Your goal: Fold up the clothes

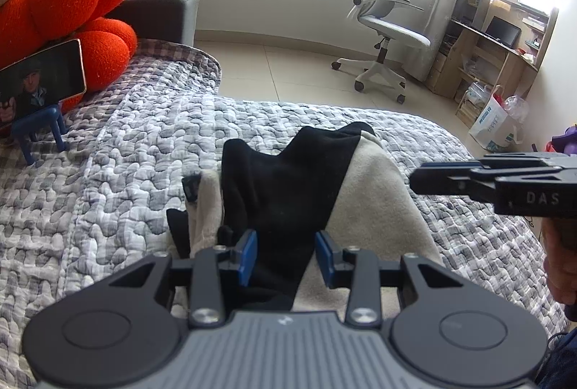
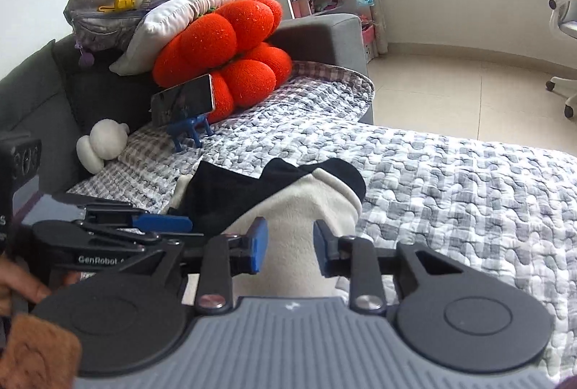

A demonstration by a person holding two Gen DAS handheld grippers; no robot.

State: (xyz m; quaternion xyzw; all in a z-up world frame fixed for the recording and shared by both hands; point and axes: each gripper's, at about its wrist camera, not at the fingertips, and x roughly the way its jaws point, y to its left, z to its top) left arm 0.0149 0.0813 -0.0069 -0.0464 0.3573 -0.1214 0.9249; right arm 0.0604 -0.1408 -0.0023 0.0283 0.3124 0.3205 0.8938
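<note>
One soft, fuzzy garment, part black and part cream, lies bunched in a lump on the bumpy grey-and-white checked quilt. The left claw and the right claw, two in all, each have blue pads spread apart over the cloth, gripping nothing. Behind sit one puffy orange cushion and one flat phone on a little blue stand.

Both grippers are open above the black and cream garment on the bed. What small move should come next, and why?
Probably lower both and close them on the near edge. The left hand-held gripper stands open over the black part of the garment, the right hand-held gripper open over the cream part. Neither holds cloth yet, so no fold can start.
</note>
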